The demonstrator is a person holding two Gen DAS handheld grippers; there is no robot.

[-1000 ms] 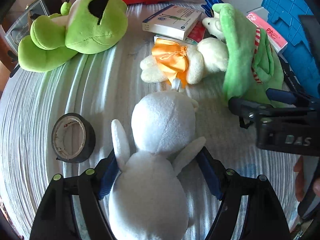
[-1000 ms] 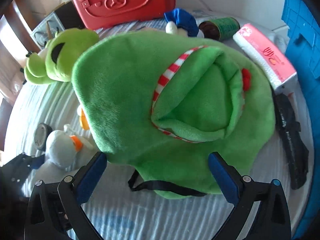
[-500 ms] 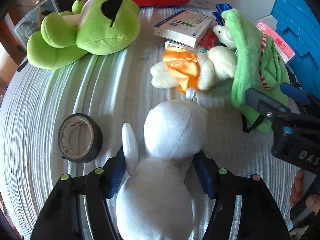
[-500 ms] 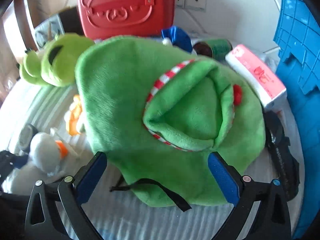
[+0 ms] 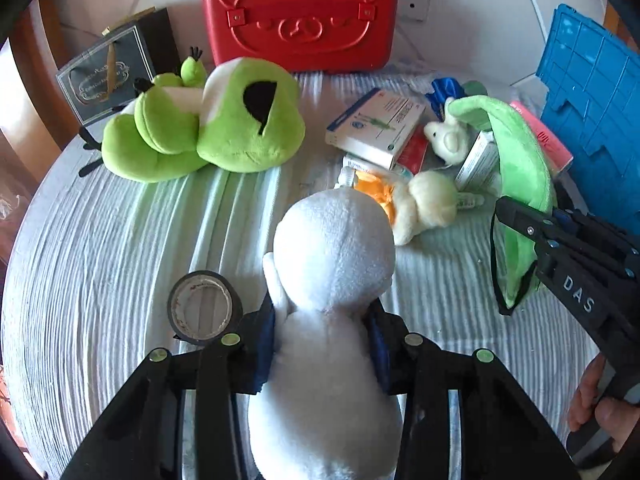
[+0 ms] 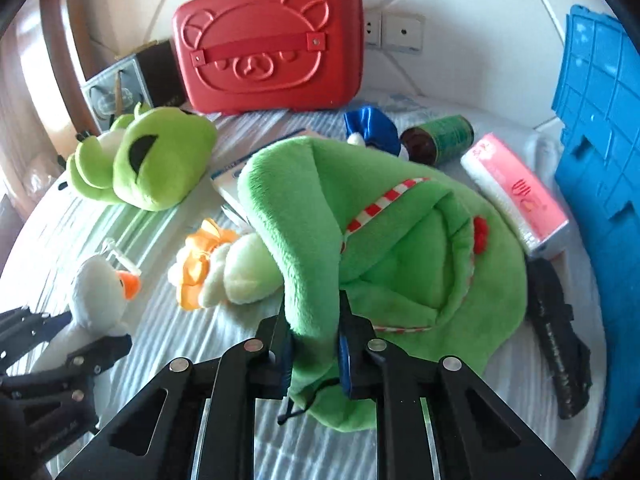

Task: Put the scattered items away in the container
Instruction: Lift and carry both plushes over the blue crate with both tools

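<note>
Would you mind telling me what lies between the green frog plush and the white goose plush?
Only bare striped bedcover lies between the green frog plush and the white goose plush, as the left wrist view shows.

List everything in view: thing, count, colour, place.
goose plush: 1, white, front centre
green plush pouch: 1, green, right
frog plush: 1, lime, back left
small plush: 1, cream and orange, centre
tape roll: 1, black, front left
suitcase: 1, red, back
crate: 1, blue, right
tissue pack: 1, pink, right
tin: 1, green, back
left gripper: black, holds goose
right gripper: black, pinches pouch
</note>
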